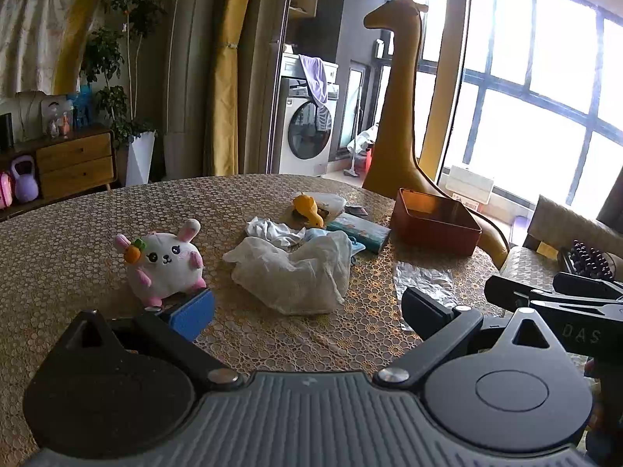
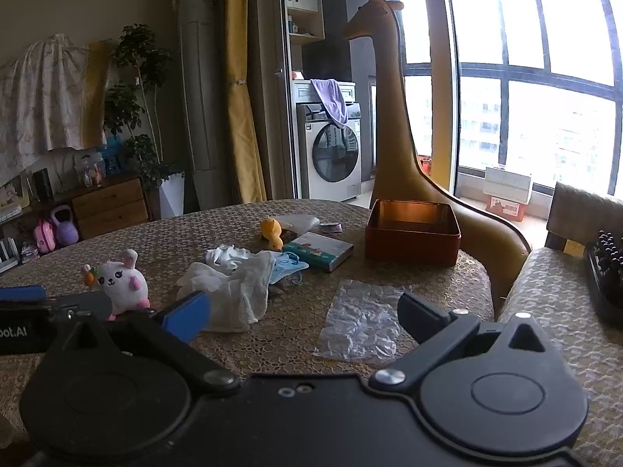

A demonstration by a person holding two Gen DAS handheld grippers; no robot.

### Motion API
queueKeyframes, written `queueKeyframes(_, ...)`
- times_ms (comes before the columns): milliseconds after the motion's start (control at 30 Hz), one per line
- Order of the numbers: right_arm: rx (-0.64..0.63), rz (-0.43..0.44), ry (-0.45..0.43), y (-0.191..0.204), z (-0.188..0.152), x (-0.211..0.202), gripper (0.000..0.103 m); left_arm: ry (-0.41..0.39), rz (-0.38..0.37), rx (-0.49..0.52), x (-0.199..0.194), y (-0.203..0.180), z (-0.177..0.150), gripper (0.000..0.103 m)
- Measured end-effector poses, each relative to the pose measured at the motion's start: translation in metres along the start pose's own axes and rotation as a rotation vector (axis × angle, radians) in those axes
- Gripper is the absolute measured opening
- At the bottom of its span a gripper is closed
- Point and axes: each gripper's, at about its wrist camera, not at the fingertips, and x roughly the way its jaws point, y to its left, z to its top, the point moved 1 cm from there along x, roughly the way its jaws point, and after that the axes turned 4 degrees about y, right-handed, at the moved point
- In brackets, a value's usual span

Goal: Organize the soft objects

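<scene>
Crumpled white cloth (image 1: 292, 272) lies between the spread left claw (image 1: 307, 311) and spread right claw (image 2: 303, 315).

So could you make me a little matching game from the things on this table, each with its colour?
Things:
1. bunny plush
2. box
3. duck toy
4. crumpled cloth

Colours:
A. red
B. plain white
C. white and pink
D. yellow-orange

Pairs: 1-C, 2-A, 3-D, 4-B
</scene>
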Motion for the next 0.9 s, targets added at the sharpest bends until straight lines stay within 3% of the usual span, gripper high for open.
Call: queueKeyframes(900,-0.005,0.008,0.004,0.0001,0.0005,0.0013,0.102,0.000,0.003,-0.013,0.0023,0.0050,0.0005,0.103)
